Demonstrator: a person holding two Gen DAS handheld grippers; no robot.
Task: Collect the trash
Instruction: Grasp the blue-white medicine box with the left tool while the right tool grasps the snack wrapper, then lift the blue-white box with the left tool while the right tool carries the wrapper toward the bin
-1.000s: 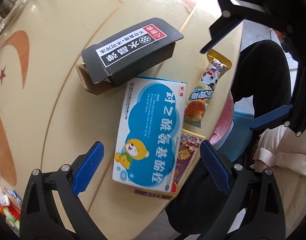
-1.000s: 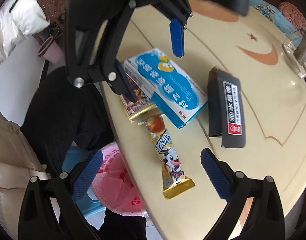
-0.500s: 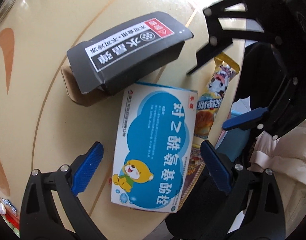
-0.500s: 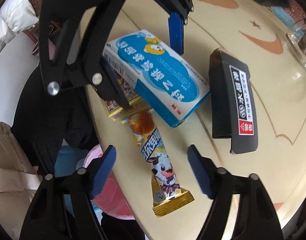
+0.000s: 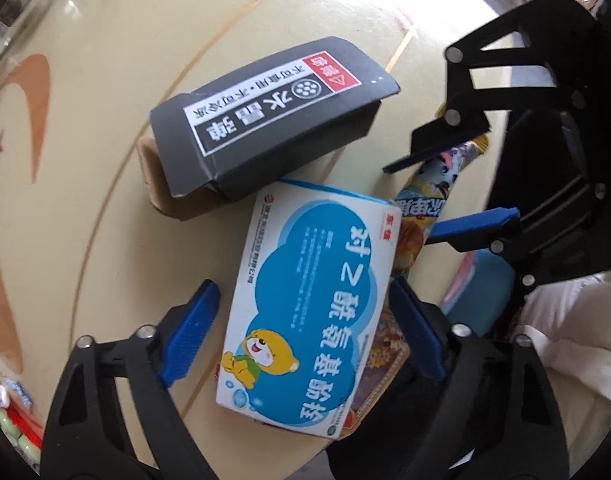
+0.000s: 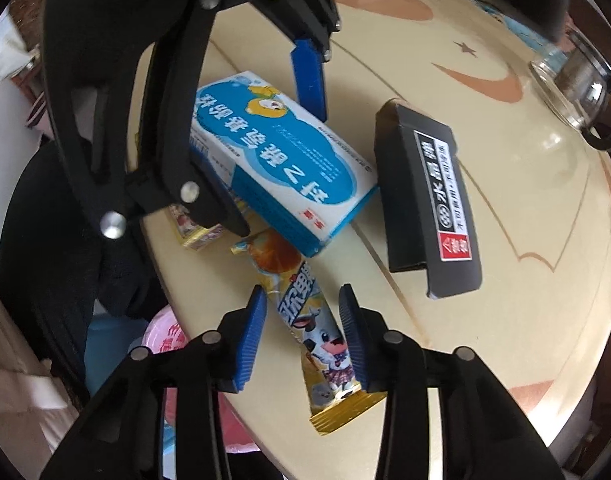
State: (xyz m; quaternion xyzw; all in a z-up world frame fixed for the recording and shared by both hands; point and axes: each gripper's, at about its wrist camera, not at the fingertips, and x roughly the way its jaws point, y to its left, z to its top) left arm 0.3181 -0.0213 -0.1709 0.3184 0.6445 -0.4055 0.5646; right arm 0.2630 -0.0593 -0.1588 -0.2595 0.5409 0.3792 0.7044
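Both grippers have come down closer over the trash since a second ago, and both have just been closing their jaws. On the cream table [image 6: 525, 240], which has orange moon and star shapes printed on it, the rubbish lies in a loose heap near the edge. A black box [image 5: 265, 120] with a white and red label lies with its flap open, touching the far corner of a blue and white medicine box [image 5: 305, 300]. That box with the cartoon bear lies tilted, partly on top of a small gold-edged packet [image 6: 197, 234] and on one end of a snack wrapper [image 6: 305, 312].

Pointing straight down, the left gripper [image 5: 305, 332] straddles the medicine box, its blue pads set on either side; I cannot tell whether they press on it yet. Narrowed around the snack wrapper, the right gripper [image 6: 303, 334] has one pad against the wrapper's edge and the other a little apart from it. A glass pot [image 6: 577, 80] stands at the far edge
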